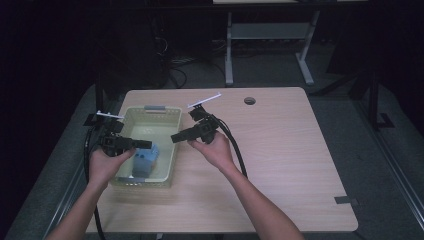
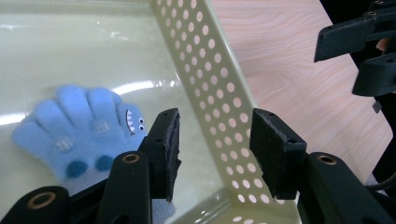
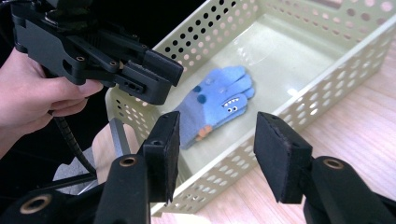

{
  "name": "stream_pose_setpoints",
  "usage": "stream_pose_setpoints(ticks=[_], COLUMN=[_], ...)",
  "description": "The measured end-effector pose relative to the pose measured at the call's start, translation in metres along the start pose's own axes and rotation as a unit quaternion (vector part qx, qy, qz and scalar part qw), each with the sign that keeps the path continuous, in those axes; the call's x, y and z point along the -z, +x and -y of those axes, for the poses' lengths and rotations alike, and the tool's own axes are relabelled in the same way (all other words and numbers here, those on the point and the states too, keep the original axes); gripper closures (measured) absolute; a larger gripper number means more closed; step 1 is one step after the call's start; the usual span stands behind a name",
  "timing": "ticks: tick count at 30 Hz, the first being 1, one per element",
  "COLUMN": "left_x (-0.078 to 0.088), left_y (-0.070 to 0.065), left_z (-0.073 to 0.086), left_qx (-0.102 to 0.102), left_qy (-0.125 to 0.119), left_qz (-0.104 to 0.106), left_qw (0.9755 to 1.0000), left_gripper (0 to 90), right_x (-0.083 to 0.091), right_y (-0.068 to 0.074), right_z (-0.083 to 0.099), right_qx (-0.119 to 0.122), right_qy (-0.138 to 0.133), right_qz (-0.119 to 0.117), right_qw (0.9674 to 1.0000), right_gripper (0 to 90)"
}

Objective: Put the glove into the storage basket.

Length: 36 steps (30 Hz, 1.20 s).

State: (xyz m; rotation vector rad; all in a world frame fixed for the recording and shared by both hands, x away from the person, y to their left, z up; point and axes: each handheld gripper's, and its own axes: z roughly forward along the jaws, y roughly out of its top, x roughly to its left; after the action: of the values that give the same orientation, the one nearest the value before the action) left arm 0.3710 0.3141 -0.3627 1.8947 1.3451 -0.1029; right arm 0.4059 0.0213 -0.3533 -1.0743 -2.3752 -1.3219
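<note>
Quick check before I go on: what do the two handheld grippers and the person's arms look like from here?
Both the left gripper and the right gripper are black, each with two blocky jaws faced with flat dark pads and brass-coloured pivot rivets. A thin white bar sticks out from the top of each. A ribbed black cable trails from the right one along the forearm. The forearms are bare, no sleeves or gloves visible.

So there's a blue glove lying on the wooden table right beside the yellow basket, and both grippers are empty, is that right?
Not quite. The blue glove lies inside the yellow basket, on its floor, not on the table beside it; the right gripper view shows this plainly. The rest holds: the left gripper and the right gripper are both open and empty.
</note>
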Motion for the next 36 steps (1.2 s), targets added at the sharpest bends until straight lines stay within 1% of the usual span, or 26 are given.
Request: stream_pose_setpoints(ticks=[4,8,11,14,16,20,22,23,27,30,32,35,36], left_x=[0.001,0.001,0.0,-0.001,-0.002,-0.005,-0.007,-0.008,-0.012,-0.016,-0.019,-0.023,-0.024], left_y=[-0.005,-0.01,-0.016,-0.022,-0.027,-0.037,-0.041,-0.044,-0.051,-0.058,-0.062,-0.069,-0.072], left_z=[-0.002,-0.004,-0.004,-0.004,-0.003,-0.004,-0.004,-0.004,-0.004,-0.003,-0.002,-0.001,0.0], left_qx=[0.002,-0.005,0.0,-0.009,-0.013,-0.024,-0.025,-0.024,-0.03,-0.033,-0.033,-0.041,-0.04], left_qy=[-0.011,-0.016,-0.024,-0.026,-0.03,-0.028,-0.032,-0.033,-0.037,-0.036,-0.039,-0.039,-0.039], left_qz=[0.003,0.005,0.013,0.016,0.022,0.03,0.036,0.041,0.049,0.051,0.057,0.056,0.057], left_qw=[0.9999,0.9998,0.9996,0.9995,0.9992,0.9989,0.9985,0.9983,0.9977,0.9975,0.9971,0.9968,0.9968], left_gripper=[51.3,50.8,50.2,49.4,49.1,48.7,48.3,47.9,47.0,46.2,45.3,44.6,44.4], right_x=[0.009,0.018,0.023,0.028,0.033,0.042,0.045,0.048,0.056,0.064,0.071,0.08,0.084], right_y=[-0.004,-0.009,-0.011,-0.014,-0.016,-0.019,-0.02,-0.021,-0.024,-0.029,-0.032,-0.038,-0.04], right_z=[0.002,0.004,0.006,0.009,0.013,0.019,0.021,0.023,0.028,0.034,0.039,0.048,0.052], right_qx=[-0.002,-0.001,-0.002,-0.001,-0.006,-0.011,-0.014,-0.012,-0.017,-0.015,-0.019,-0.023,-0.026], right_qy=[-0.005,-0.012,-0.015,-0.018,-0.022,-0.023,-0.027,-0.03,-0.034,-0.039,-0.041,-0.049,-0.051], right_qz=[-0.001,0.0,-0.001,0.0,0.001,0.006,0.006,0.008,0.01,0.012,0.015,0.019,0.022], right_qw=[1.0,0.9999,0.9999,0.9998,0.9997,0.9997,0.9995,0.9995,0.9992,0.9991,0.9988,0.9983,0.9982], right_gripper=[48.9,48.2,47.7,46.9,46.5,45.4,45.2,45.0,44.2,43.1,42.2,42.0,41.8])
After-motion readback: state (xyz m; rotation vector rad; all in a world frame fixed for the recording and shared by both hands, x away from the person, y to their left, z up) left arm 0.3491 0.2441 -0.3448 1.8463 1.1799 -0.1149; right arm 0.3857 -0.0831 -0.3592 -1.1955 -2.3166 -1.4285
